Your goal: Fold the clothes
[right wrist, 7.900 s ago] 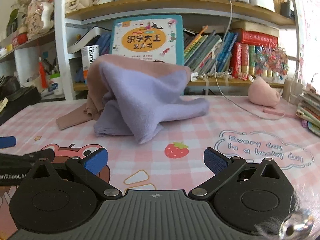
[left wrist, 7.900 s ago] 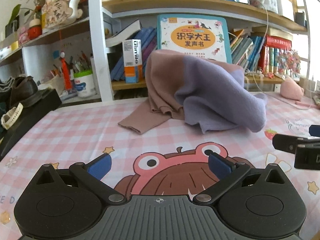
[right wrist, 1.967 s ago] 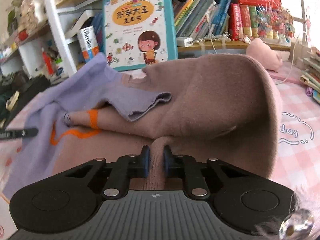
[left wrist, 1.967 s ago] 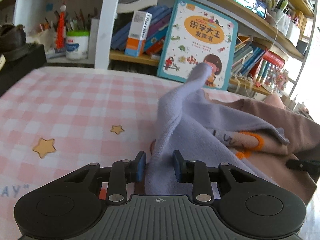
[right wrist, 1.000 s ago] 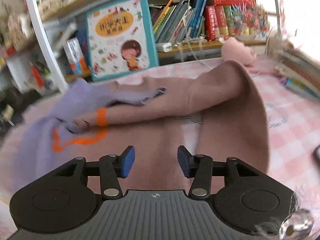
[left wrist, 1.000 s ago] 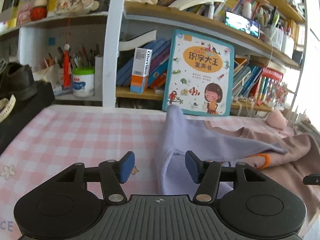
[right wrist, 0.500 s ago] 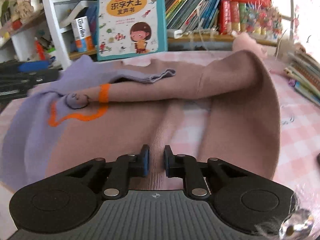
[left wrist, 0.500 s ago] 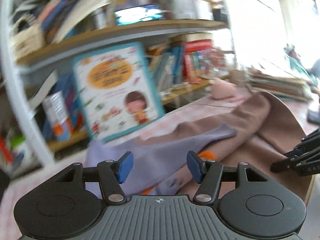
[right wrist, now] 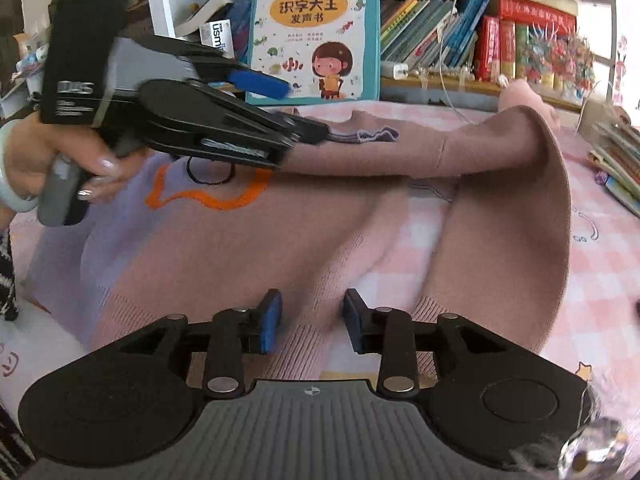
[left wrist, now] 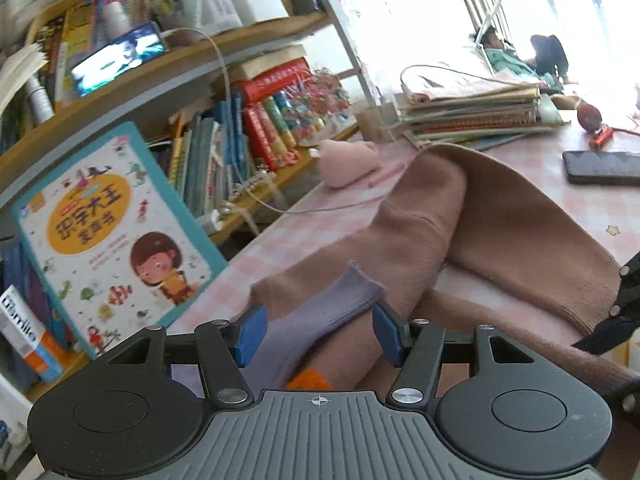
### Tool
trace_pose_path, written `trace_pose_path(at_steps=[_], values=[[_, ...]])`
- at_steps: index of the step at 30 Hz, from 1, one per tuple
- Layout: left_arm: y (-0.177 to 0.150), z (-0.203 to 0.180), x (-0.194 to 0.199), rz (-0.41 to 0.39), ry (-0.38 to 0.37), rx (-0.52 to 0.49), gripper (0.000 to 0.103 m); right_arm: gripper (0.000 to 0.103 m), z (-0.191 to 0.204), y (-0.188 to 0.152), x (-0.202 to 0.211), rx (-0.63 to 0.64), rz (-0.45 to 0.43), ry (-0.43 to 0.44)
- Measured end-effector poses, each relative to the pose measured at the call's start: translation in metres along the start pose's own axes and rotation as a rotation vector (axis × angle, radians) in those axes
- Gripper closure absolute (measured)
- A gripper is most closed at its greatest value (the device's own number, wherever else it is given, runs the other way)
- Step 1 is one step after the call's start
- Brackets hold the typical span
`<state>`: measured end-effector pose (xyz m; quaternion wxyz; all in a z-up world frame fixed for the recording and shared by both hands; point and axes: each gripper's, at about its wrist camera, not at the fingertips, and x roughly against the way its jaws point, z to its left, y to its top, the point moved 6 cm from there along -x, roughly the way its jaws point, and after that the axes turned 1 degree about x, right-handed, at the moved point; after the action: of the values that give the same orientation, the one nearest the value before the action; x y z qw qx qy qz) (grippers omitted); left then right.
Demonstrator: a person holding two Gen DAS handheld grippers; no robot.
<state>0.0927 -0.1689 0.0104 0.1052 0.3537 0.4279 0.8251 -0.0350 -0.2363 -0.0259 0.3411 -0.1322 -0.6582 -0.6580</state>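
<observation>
both tools are sitting wide: left tool point(left wrist: 316, 332) straddling the sweater's point(right wrist: 248, 248) purple cuff point(left wrist: 344, 296), right tool point(right wrist: 310, 320) straddling its hem.

The desk point(right wrist: 600, 264) is covered by a pink-and-white checked cloth printed with small stars and cartoon line drawings. Spread across most of it lies the sweater point(right wrist: 248, 248), dusty pink with a lilac part and an orange outline on the chest; one sleeve point(right wrist: 420, 152) is laid flat across the body. Behind it on the cloth sit a pink plush toy point(left wrist: 348, 160) and a thin white cable point(left wrist: 328, 209). Toward the right end rest a stack of books point(left wrist: 472, 120), a dark phone point(left wrist: 600, 168) lying flat, and a small red object point(left wrist: 590, 118).
</observation>
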Motion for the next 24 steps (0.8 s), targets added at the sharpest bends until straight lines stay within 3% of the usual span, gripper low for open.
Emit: trace_pose_path(at_steps=[2, 10, 12, 14, 16, 19, 24], values=[[0.002, -0.005, -0.007, 0.008, -0.006, -0.013, 0.053, 0.071, -0.002, -0.001, 0.001, -0.028, -0.011, 0.01], [0.008, -0.019, -0.028, 0.034, 0.005, -0.085, 0.056, 0.075, -0.01, -0.001, 0.004, -0.089, -0.04, 0.036], [0.008, -0.017, -0.033, 0.047, 0.004, -0.068, 0.068, 0.075, -0.01, -0.001, 0.003, -0.083, -0.045, 0.035], [0.008, -0.012, -0.037, 0.053, 0.015, -0.038, 0.093, 0.075, -0.011, -0.002, 0.003, -0.084, -0.047, 0.038], [0.009, 0.003, -0.035, 0.04, 0.035, 0.036, 0.095, 0.075, -0.012, -0.002, 0.003, -0.091, -0.048, 0.041], [0.008, 0.051, -0.016, -0.018, 0.055, 0.256, 0.096, 0.075, -0.011, -0.003, 0.004, -0.091, -0.05, 0.038], [-0.024, 0.162, 0.044, -0.082, 0.304, 0.512, 0.098, 0.075, -0.008, -0.002, 0.003, -0.072, -0.037, 0.027]])
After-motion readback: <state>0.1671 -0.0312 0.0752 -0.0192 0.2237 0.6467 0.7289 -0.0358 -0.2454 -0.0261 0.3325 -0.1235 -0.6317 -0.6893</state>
